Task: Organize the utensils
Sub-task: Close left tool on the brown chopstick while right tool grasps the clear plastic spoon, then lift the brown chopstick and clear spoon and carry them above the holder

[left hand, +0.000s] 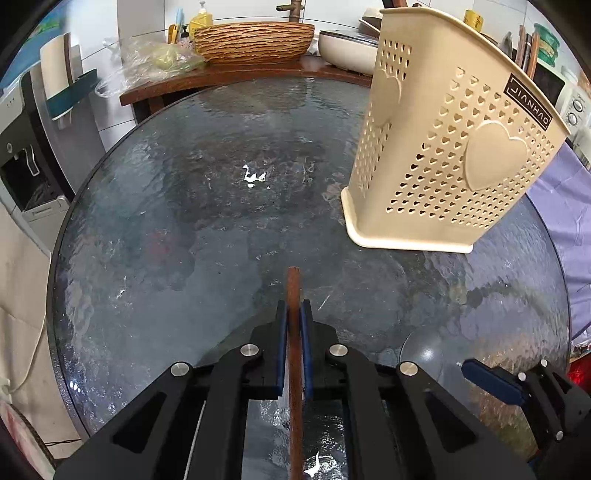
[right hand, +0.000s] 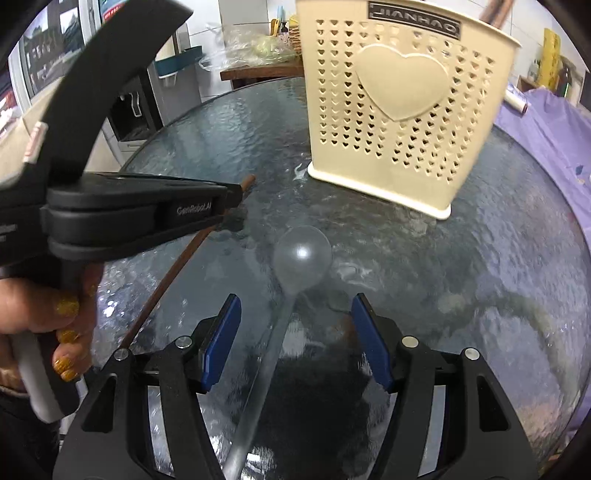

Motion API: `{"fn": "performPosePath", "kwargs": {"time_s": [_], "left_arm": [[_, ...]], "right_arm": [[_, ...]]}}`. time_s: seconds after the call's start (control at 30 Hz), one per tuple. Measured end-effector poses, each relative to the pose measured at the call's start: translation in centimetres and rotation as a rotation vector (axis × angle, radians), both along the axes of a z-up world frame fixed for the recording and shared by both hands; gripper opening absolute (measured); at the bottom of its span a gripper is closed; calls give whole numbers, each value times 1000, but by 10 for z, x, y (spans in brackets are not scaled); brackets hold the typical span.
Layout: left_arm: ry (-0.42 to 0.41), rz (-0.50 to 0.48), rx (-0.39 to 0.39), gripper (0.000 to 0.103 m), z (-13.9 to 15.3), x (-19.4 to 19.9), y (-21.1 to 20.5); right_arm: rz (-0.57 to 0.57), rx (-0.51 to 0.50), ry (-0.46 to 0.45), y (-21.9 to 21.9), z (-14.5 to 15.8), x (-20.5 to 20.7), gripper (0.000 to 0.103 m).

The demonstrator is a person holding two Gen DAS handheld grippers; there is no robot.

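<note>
My left gripper [left hand: 294,310] is shut on a brown wooden chopstick [left hand: 294,288], whose tip pokes out ahead of the blue pads just above the glass table [left hand: 184,221]. In the right wrist view the left gripper [right hand: 236,195] comes in from the left with the chopstick [right hand: 177,266] slanting down behind it, a hand on the grip. My right gripper [right hand: 295,310] stands open, its pads either side of a metal spoon [right hand: 303,258] that lies on the glass without touching them. The beige heart-pattern utensil holder [left hand: 454,147] [right hand: 399,110] stands upright beyond both grippers.
A brown handle [right hand: 498,11] sticks up out of the holder. Behind the round table is a wooden counter [left hand: 221,74] with a woven basket [left hand: 255,40], a plastic bag and a pot. A water dispenser [left hand: 26,166] stands left, purple cloth [right hand: 546,129] right.
</note>
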State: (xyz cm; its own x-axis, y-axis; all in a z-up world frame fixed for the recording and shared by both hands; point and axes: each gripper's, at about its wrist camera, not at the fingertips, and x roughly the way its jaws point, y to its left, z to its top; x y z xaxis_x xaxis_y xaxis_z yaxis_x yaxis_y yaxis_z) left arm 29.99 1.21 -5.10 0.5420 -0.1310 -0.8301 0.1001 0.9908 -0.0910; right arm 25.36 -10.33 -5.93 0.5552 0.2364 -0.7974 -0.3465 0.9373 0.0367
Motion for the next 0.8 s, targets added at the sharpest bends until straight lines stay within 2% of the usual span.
{"fn": "performPosePath", "kwargs": {"time_s": [0.1, 0.4, 0.57, 0.8], "left_arm": [[3, -3, 7, 7, 1, 1, -2], [7, -1, -8, 7, 1, 4, 1], [6, -1, -11, 7, 1, 4, 2], [4, 0, 5, 7, 0, 3, 0]], "right_arm": [[-11, -8, -4, 3, 0, 6, 62], [-18, -36, -12, 12, 0, 28, 52], [-13, -38, -16, 19, 0, 40, 37], [-3, -32, -18, 16, 1, 40, 37]]}}
